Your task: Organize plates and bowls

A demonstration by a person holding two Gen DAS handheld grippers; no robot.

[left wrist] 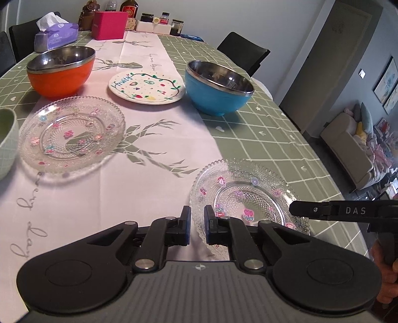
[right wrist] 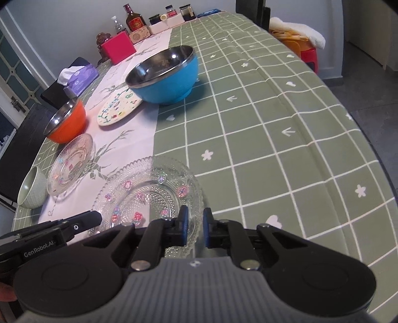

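Note:
A clear glass plate with flower dots [left wrist: 248,198] [right wrist: 149,196] lies on the table close to both grippers. My left gripper [left wrist: 197,223] has its jaws narrowly apart astride the plate's near left rim. My right gripper [right wrist: 193,227] has its jaws narrowly apart astride the plate's near right rim; it also shows in the left wrist view [left wrist: 298,210]. A second glass plate [left wrist: 72,134] [right wrist: 71,165] lies to the left. A white fruit-print plate [left wrist: 146,87] [right wrist: 119,109], an orange bowl [left wrist: 61,70] [right wrist: 67,121] and a blue bowl [left wrist: 219,88] [right wrist: 164,74] stand farther back.
A pale green bowl [left wrist: 7,141] [right wrist: 32,191] stands at the left edge. A tissue box [left wrist: 56,36], a pink box [left wrist: 109,24], and bottles and jars [left wrist: 159,22] line the far end. Black chairs [left wrist: 243,52] stand around the table.

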